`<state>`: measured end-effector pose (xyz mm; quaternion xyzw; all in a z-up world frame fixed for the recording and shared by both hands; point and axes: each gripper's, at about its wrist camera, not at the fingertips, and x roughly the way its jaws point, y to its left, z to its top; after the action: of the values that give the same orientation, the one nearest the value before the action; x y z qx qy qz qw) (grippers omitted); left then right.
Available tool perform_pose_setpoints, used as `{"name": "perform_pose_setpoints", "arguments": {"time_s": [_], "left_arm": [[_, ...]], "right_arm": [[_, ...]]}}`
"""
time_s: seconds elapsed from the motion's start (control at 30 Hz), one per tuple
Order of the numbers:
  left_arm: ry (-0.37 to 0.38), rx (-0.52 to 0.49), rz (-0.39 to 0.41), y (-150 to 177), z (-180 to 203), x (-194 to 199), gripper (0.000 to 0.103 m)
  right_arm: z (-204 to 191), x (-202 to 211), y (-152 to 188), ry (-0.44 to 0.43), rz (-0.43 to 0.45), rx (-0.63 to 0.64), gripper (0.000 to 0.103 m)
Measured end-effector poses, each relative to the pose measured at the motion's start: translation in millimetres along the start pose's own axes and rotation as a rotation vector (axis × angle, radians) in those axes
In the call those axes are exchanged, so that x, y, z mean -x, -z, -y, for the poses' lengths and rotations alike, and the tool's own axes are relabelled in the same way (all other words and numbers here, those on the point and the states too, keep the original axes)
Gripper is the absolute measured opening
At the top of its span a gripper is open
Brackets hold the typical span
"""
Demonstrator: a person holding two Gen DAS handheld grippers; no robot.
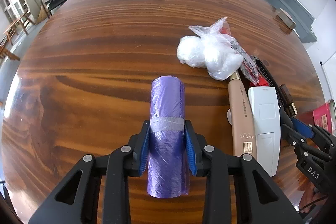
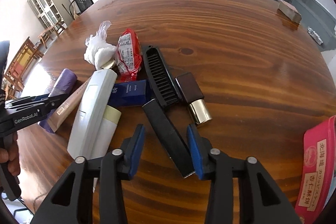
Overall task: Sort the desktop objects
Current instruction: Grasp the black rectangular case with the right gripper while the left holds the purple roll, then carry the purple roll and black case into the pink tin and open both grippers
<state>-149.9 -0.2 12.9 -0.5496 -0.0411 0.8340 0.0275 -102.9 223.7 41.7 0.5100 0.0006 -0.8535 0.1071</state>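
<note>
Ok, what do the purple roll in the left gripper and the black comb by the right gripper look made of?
The purple roll of bags looks like thin plastic film: crinkled, glossy, slightly translucent, bound by a matte grey band that may be paper or tape. The left gripper is shut on it. The black folding comb looks like hard moulded plastic, matte, with stiff teeth. The right gripper stands open around its handle.

Left tool (image 1: pixel 167 135): black plastic linkage, blue ribbed pads (image 1: pixel 190 159), silver rivets; white "GenRobot.AI" lettering is seen in the right wrist view. Right tool (image 2: pixel 166 138): same build; "DAS" is marked on it.
</note>
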Motion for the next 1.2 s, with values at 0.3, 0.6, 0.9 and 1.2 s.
{"name": "perform_pose_setpoints", "arguments": {"time_s": [0.3,0.6,0.9,1.2], "left_arm": [[-0.007,0.035,0.030,18.7,-1.0,25.7,0.033],[0.012,0.025,0.066,27.6,26.2,56.1,0.033],[0.058,-0.030,0.085,44.1,83.5,76.7,0.033],[0.142,-0.132,0.087,59.2,169.9,86.8,0.033]], "right_arm": [[10.0,13.9,17.4,-0.093,-0.012,-0.075,0.022],[20.6,49.8,25.4,-0.132,0.059,-0.106,0.022],[48.6,85.2,39.1,-0.105,0.128,-0.147,0.022],[114.2,134.6,70.8,-0.026,0.200,-0.241,0.022]]}}
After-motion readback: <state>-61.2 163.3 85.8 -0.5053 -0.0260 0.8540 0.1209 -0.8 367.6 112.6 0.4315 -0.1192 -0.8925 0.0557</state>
